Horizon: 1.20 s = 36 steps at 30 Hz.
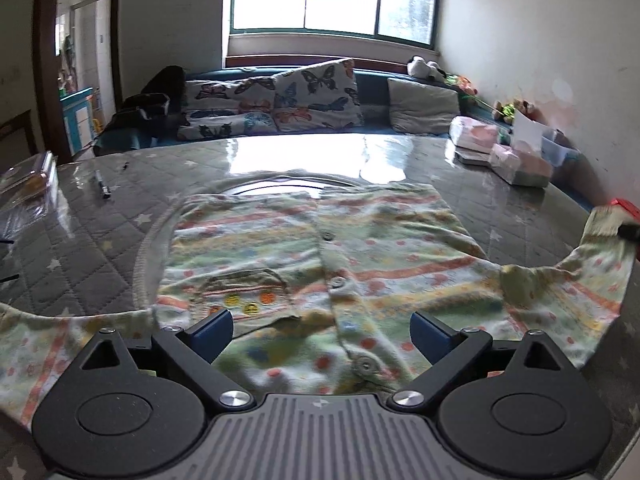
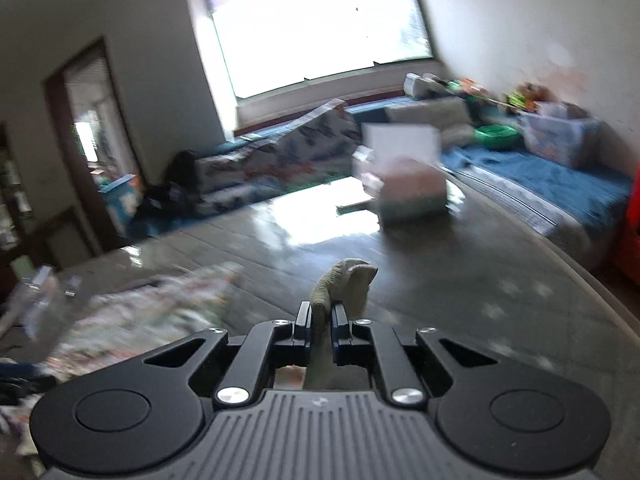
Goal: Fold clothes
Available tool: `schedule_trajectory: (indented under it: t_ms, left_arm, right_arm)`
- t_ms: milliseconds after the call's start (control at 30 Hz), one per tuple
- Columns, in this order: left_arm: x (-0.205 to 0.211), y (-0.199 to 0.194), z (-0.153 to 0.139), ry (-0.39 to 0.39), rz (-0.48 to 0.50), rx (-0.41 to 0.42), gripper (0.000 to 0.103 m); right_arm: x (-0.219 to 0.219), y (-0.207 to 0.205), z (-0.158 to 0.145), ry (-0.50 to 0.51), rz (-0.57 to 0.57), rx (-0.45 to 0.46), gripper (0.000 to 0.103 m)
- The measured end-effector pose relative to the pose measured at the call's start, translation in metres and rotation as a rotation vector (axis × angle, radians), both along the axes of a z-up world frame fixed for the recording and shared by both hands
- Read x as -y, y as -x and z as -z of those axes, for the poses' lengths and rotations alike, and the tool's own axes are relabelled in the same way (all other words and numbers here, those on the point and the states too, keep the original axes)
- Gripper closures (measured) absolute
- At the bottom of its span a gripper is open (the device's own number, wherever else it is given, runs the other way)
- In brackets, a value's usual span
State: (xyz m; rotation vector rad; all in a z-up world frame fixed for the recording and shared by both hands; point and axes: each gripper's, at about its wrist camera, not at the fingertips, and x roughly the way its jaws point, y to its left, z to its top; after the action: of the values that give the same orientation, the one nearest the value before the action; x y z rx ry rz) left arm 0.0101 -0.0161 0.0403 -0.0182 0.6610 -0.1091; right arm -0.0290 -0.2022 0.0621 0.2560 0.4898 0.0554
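A small patterned button-up garment [image 1: 320, 256] with stripes and dots lies spread on the grey quilted table [image 1: 92, 236]. My left gripper [image 1: 320, 330] is open, its blue-padded fingers [image 1: 212, 330] low over the garment's near edge. My right gripper [image 2: 320, 316] is shut on the grey-green cuff [image 2: 344, 284] of the garment's right sleeve. In the left wrist view that sleeve [image 1: 576, 280] is lifted at the far right, where the right gripper [image 1: 628, 232] pinches its end. The rest of the garment [image 2: 152, 312] is blurred at the left of the right wrist view.
A pen [image 1: 102, 186] and a clear plastic box [image 1: 28, 188] lie on the table's left. Packaged items and a box [image 1: 516, 160] sit at the right back. A sofa with butterfly cushions [image 1: 280, 100] runs behind the table under the window.
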Motion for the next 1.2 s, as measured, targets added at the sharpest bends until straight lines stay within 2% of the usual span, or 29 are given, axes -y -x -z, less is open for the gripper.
schedule_trajectory:
  t_ms: [200,367,500,767,867,933,1033,1100,1200]
  left_arm:
    - [-0.024,0.007,-0.003,0.033,-0.064,0.019,0.005]
    - [-0.048,0.015,-0.004,0.066,-0.126,0.034,0.003]
    - [-0.07,0.025,-0.003,0.091,-0.179,0.043,0.003]
    - [-0.1,0.037,0.003,0.117,-0.26,0.033,0.002]
    - [-0.104,0.037,0.003,0.122,-0.273,0.033,0.002]
    - [-0.104,0.036,0.001,0.12,-0.276,0.037,0.002]
    - [-0.103,0.036,-0.003,0.117,-0.276,0.044,0.002]
    - [-0.1,0.034,-0.006,0.122,-0.267,0.051,0.002]
    - [-0.092,0.031,-0.01,0.126,-0.238,0.06,0.002]
  right_arm:
    - [-0.056,-0.019,-0.044,0.022,-0.18,0.085,0.095]
    - [-0.112,-0.033,-0.066,0.066,-0.332,0.121,0.095]
    - [-0.16,-0.045,-0.07,0.097,-0.447,0.12,0.095]
    - [-0.244,-0.049,-0.045,0.159,-0.63,0.046,0.095]
    - [-0.255,-0.047,-0.039,0.151,-0.67,0.013,0.09]
    - [-0.256,-0.045,-0.039,0.151,-0.688,0.011,0.081]
    - [-0.248,-0.04,-0.046,0.174,-0.686,0.029,0.077]
    - [-0.237,-0.04,-0.047,0.208,-0.671,0.026,0.076]
    - [-0.219,-0.04,-0.035,0.28,-0.657,-0.028,0.066]
